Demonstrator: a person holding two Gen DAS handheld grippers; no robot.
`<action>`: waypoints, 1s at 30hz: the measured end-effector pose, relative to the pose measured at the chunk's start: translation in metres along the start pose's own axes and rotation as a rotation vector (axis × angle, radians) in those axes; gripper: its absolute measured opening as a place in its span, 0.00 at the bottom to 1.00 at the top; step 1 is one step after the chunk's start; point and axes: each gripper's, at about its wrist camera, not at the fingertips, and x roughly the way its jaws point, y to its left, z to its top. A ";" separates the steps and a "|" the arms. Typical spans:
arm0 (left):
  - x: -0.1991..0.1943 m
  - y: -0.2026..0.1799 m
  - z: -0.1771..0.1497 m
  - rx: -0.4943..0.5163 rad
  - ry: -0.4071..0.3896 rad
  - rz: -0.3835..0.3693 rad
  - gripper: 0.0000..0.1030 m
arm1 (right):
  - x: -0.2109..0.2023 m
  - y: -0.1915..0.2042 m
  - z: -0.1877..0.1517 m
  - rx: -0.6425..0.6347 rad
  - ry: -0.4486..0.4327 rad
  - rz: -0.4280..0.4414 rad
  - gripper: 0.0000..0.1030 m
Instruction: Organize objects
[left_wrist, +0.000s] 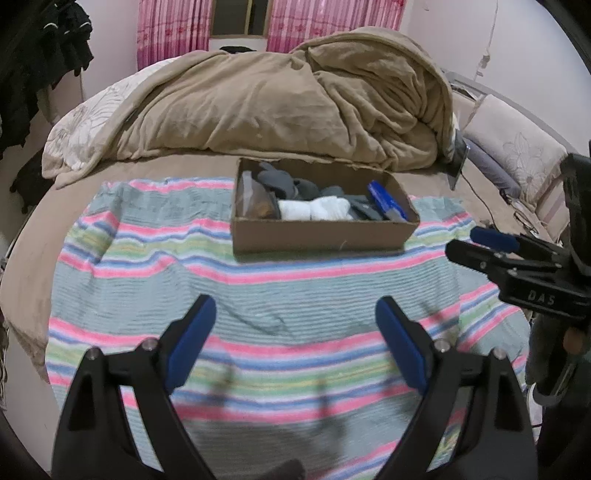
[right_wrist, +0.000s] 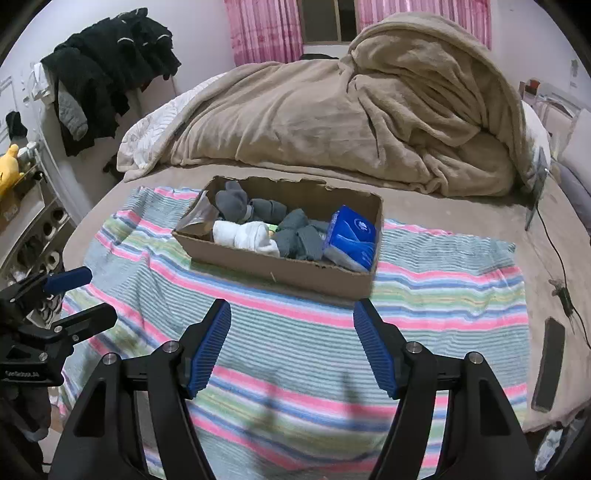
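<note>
Cardboard box (right_wrist: 280, 266) w/ socks (right_wrist: 299, 236) looks light, floppy; I'd pinch a rim. Both my tongs, left (left_wrist: 295, 343) & right (right_wrist: 291, 347), gape empty.

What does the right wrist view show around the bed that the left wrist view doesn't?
Only the right wrist view shows the yellow plush toy at far left and the dark phone lying on the sheet at right. Only the left wrist view shows the floral pillow at right. Both show the cardboard box holding socks and a blue tissue pack, the striped towel, the tan blanket, and both grippers open and empty.
</note>
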 end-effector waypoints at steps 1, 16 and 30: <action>-0.003 -0.001 -0.003 0.000 -0.001 -0.001 0.87 | -0.004 0.001 -0.002 0.001 -0.002 0.000 0.70; -0.027 -0.005 -0.021 -0.009 -0.008 0.014 0.87 | -0.045 0.013 -0.027 0.022 -0.030 -0.009 0.70; -0.035 -0.004 -0.019 0.008 -0.034 0.040 0.88 | -0.051 0.015 -0.031 0.023 -0.033 -0.010 0.70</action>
